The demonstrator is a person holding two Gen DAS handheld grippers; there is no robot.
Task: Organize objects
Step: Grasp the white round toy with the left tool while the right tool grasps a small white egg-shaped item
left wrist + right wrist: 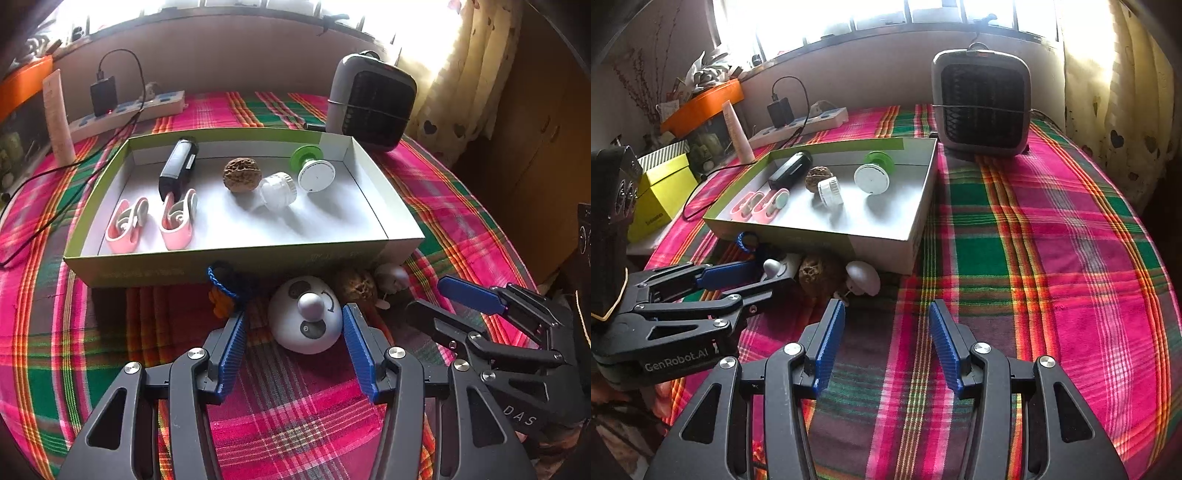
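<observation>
With the left gripper (295,325) released and straddling the white panda-faced toy (306,319) on the bench (295,424), just near of the box (236,258), advance until both pads flank its widest part, then close. The right gripper (886,325) stands released and empty over bare cloth; keep it clear.

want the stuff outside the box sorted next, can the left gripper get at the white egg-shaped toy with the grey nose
Probably yes. The white egg-shaped toy lies on the plaid cloth right ahead of the open left gripper, between its blue pads, nothing covering it. The green cardboard box stands just behind.
</observation>
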